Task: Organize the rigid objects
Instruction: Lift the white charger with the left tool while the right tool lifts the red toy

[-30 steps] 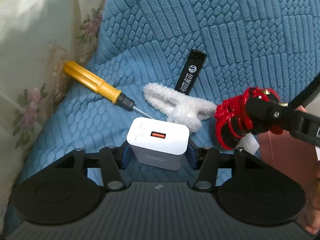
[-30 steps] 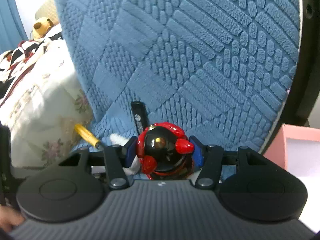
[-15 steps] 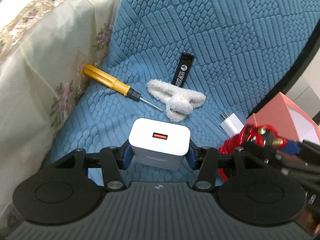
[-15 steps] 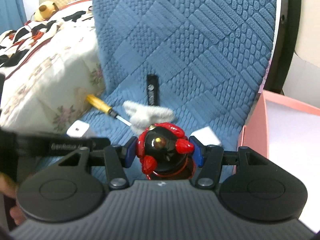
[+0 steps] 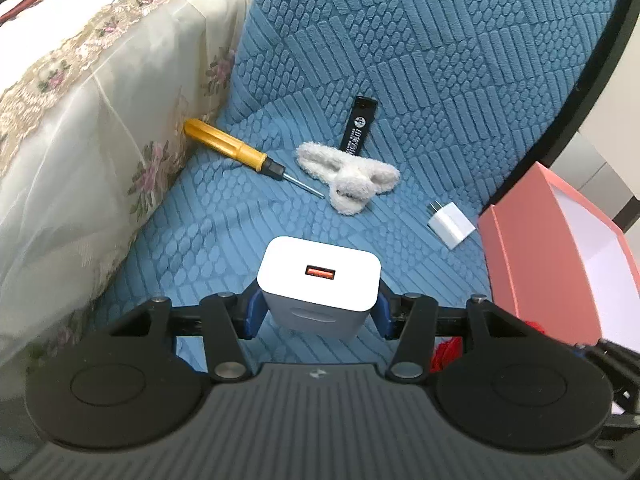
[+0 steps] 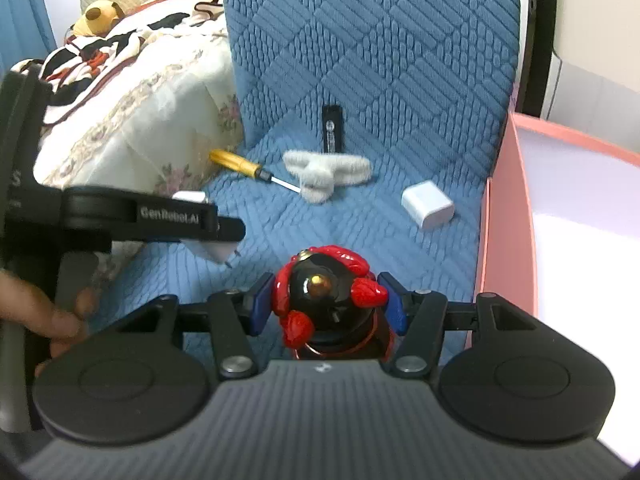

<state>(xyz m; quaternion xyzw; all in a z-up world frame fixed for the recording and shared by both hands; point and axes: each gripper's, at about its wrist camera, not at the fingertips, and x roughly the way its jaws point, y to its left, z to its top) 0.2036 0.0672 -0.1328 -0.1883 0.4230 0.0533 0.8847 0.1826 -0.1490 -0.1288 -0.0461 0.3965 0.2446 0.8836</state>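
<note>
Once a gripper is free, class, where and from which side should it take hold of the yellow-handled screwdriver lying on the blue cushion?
Grip the yellow-handled screwdriver across its thick handle, coming down from above. It lies flat on the blue textured cushion, so the handle's two long sides are open to the fingers. The thin metal shaft is probably too slim to hold, and its tip ends close to the fluffy white clip.

A domestic bedroom. A chair upholstered in blue quilted fabric (image 5: 400, 60) stands against a bed draped in a cream floral, lace-trimmed cover (image 5: 80, 120). Farther back on the bed lie a black, white and red patterned cloth (image 6: 104, 52) and a yellow plush toy (image 6: 98, 18). Small household items rest on the chair seat: a yellow-handled screwdriver (image 5: 236, 150) near its left edge and a white fluffy hair clip (image 5: 350, 180) mid-seat. A pink box (image 5: 552, 240) sits just beside the right edge.
</note>
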